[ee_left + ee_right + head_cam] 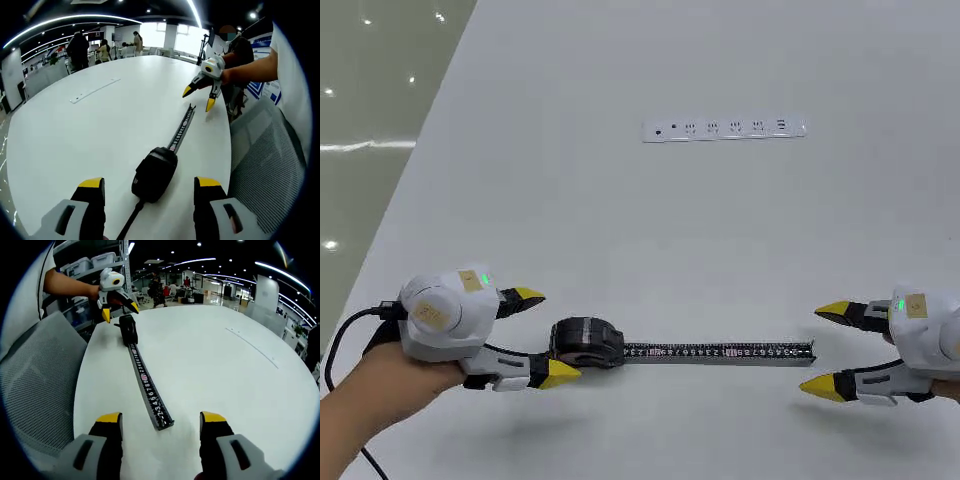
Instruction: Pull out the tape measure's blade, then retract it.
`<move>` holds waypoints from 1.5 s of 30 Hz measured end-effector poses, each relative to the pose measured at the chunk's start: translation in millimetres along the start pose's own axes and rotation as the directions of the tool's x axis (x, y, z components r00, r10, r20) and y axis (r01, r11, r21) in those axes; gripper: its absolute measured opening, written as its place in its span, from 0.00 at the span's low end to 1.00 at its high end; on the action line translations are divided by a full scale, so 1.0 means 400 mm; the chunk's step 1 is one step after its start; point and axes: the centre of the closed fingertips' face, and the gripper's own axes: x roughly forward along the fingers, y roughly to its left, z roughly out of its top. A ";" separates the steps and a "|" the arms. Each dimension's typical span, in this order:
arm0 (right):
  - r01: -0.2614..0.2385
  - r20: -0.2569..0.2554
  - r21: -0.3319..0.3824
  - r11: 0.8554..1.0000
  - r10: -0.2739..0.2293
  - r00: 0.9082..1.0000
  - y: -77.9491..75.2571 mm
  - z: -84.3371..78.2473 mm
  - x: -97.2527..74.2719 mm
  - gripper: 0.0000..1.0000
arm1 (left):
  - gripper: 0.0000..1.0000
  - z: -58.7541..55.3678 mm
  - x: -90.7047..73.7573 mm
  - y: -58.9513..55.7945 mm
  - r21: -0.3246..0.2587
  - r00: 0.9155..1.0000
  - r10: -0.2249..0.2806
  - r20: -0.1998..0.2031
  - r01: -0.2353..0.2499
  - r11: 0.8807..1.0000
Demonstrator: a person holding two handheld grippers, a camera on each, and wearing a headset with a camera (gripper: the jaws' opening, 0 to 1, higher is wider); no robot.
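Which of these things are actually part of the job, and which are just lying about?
Part of the job: tape measure; its pulled-out blade; left gripper, open at the case; right gripper, open at the blade's tip.

Just lying about: white socket strip farther back; mesh chair beside the bench.

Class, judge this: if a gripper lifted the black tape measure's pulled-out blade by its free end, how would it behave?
The thin dark numbered blade lies straight and flat on the white table, so it probably has some stiffness, yet would likely sag or buckle if lifted. The chunky black case looks heavier and would probably stay put.
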 end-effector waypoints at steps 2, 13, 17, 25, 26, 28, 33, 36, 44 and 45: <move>0.009 -0.002 0.015 1.000 -0.009 1.000 0.002 0.003 -0.007 0.64 | 0.73 -0.003 -0.006 0.002 -0.010 1.000 0.018 0.008 -0.018 1.000; 0.060 0.010 0.094 0.994 -0.061 0.998 0.017 0.017 -0.038 0.72 | 0.79 -0.028 -0.055 -0.013 -0.116 0.996 0.071 0.056 -0.064 0.991; 0.076 0.017 0.117 0.990 -0.079 0.997 0.022 0.020 -0.055 0.73 | 0.79 -0.038 -0.073 -0.009 -0.145 0.993 0.093 0.068 -0.082 0.986; 0.113 0.007 0.137 0.984 -0.115 0.993 0.030 0.010 -0.084 0.78 | 0.82 -0.045 -0.105 -0.024 -0.188 0.988 0.130 0.080 -0.113 0.976; 0.115 0.006 0.138 0.984 -0.117 0.993 0.031 0.009 -0.087 0.78 | 0.83 -0.046 -0.109 -0.025 -0.194 0.988 0.134 0.082 -0.116 0.974; 0.123 0.002 0.142 0.982 -0.125 0.992 0.034 0.007 -0.094 0.79 | 0.84 -0.048 -0.116 -0.027 -0.210 0.985 0.145 0.089 -0.124 0.970; 0.146 0.003 0.158 0.977 -0.149 0.989 0.042 0.011 -0.113 0.81 | 0.85 -0.062 -0.125 -0.039 -0.237 0.984 0.154 0.094 -0.128 0.963; 0.159 -0.002 0.158 0.974 -0.161 0.987 0.047 0.010 -0.120 0.83 | 0.85 -0.067 -0.134 -0.046 -0.251 0.981 0.166 0.099 -0.137 0.958; 0.179 -0.003 0.173 0.968 -0.181 0.983 0.068 0.010 -0.136 0.84 | 0.86 -0.075 -0.162 -0.062 -0.277 0.969 0.215 0.120 -0.175 0.945; 0.183 -0.001 0.178 0.967 -0.185 0.983 0.070 0.008 -0.138 0.84 | 0.86 -0.076 -0.168 -0.062 -0.284 0.967 0.225 0.123 -0.183 0.941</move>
